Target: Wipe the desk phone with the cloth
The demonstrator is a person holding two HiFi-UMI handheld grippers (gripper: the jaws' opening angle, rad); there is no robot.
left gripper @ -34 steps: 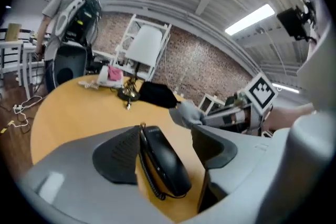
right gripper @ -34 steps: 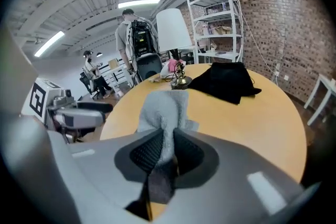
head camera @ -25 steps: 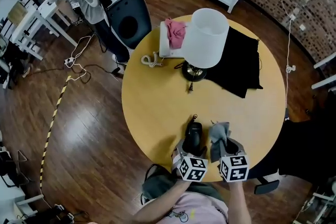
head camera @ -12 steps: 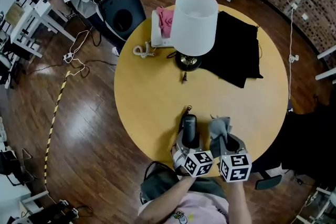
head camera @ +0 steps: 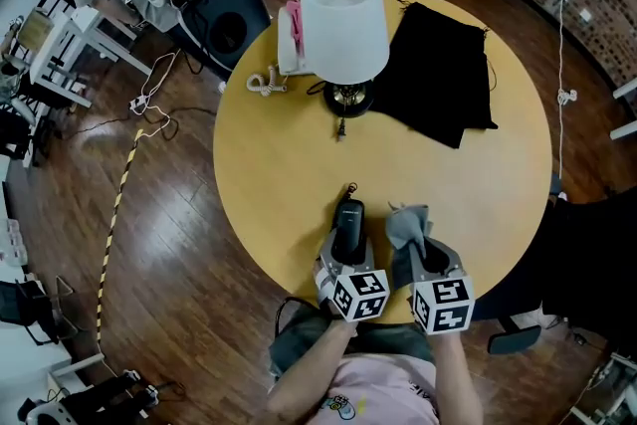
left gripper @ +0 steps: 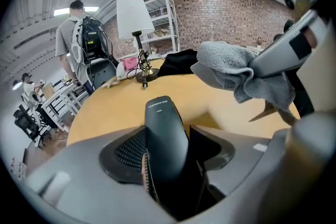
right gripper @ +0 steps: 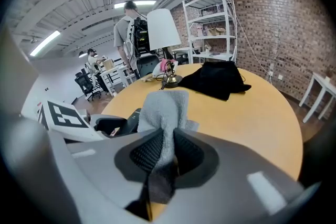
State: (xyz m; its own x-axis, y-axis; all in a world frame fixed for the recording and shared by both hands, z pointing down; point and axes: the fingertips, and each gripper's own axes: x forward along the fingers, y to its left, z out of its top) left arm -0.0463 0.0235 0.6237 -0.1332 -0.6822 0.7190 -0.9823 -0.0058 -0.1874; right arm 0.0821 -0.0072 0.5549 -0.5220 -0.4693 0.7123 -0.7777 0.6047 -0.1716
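Handset [head camera: 348,219] is clamped by the left gripper [head camera: 343,256], jaws just closed in, cloth [head camera: 406,224] is pinched by the right gripper [head camera: 425,259], wiping not yet begun.

The handset [left gripper: 165,134] is showing as smooth black plastic with a soft satin sheen. The cloth [right gripper: 165,105] is looking like grey terry, nubbly and matt. The right gripper [right gripper: 168,140] is showing a smooth matt grey plastic shell, and its pads [right gripper: 144,153] are looking black, finely ribbed and rubbery. The table [head camera: 279,164] is showing a smooth yellowish top, wood or laminate, faintly shiny. The shade [head camera: 343,10] is looking white and matt, while the lamp base [head camera: 347,99] is gleaming like brassy metal. The black fabric [head camera: 438,75] is looking matt. The floor [head camera: 149,244] is shining as glossy dark wood planks, and the wall [left gripper: 231,13] is showing rough brick.
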